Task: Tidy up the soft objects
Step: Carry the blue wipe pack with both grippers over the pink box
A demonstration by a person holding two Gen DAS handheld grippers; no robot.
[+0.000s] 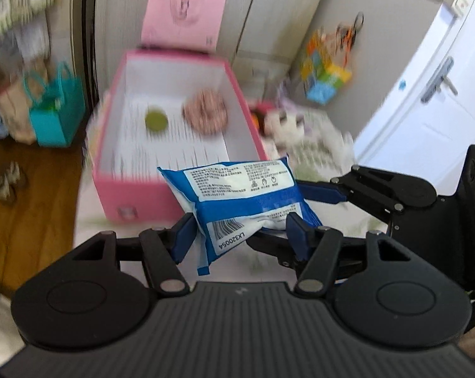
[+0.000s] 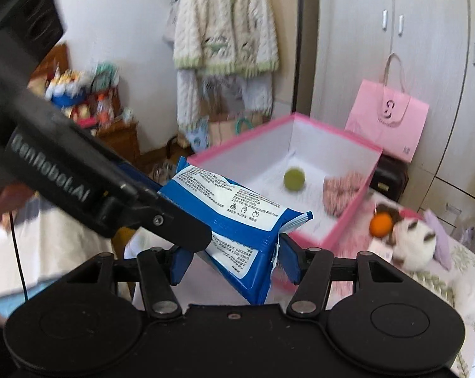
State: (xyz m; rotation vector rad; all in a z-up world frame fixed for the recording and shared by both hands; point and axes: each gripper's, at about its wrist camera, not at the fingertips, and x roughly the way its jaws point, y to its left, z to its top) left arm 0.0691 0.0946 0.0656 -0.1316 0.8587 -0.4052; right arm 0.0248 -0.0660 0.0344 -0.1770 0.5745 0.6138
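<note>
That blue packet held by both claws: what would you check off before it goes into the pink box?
1. Left gripper grips the blue packet: ok, its pads press both sides.
2. Right gripper grips the same packet: ok, its pads pinch the other end.
3. Packet clear of the bed: ok, it hangs in the air.
4. Pink box open: ok, no lid on top.
5. Free floor inside the box: ok, only a green ball and a pink scrunchie lie toward the far end.
6. Packet already over the box: not ok, it sits short of the near wall.
</note>
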